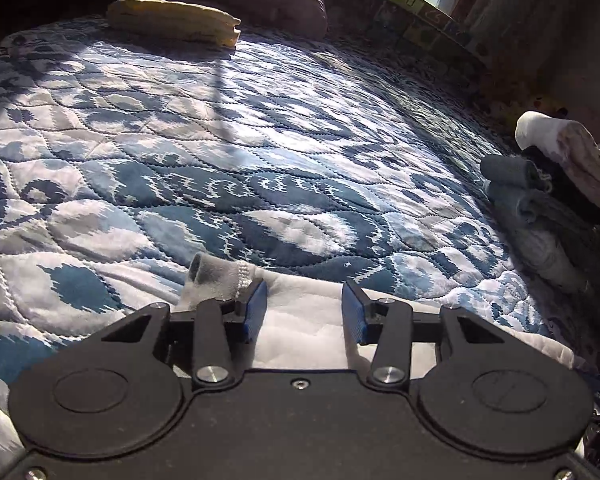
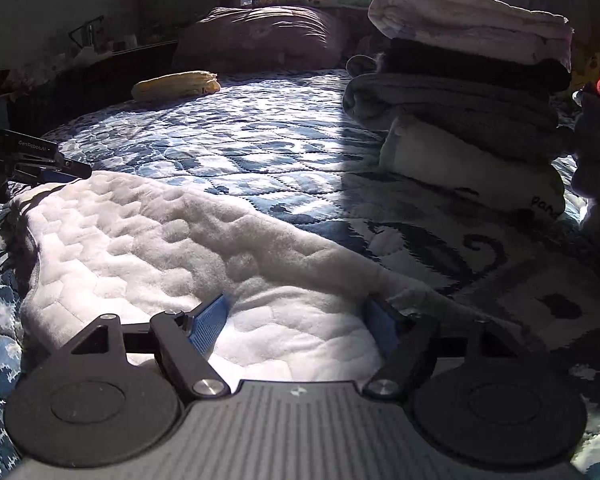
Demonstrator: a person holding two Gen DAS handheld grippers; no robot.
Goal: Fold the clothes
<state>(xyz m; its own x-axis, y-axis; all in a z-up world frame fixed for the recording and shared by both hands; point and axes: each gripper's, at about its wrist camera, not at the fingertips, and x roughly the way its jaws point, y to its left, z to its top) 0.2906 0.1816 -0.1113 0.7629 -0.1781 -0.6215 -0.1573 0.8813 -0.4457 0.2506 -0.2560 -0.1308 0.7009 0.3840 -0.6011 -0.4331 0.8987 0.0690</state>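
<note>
Evidently, much folding is already done: a stack of folded garments in white, black and grey (image 2: 468, 92) is seen on the blue-and-white quilted bedspread (image 1: 259, 140). One white fleecy textured garment (image 2: 147, 240) lies spread flat nearby, judged not yet fully folded. The left gripper (image 1: 304, 312) and right gripper (image 2: 295, 326) are both held wide apart over its edges, nothing clamped.

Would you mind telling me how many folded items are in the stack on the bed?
4, though more may be hidden: a white one on top, a black one beneath, a grey one third, and a white one at the bottom on the quilt.
</note>
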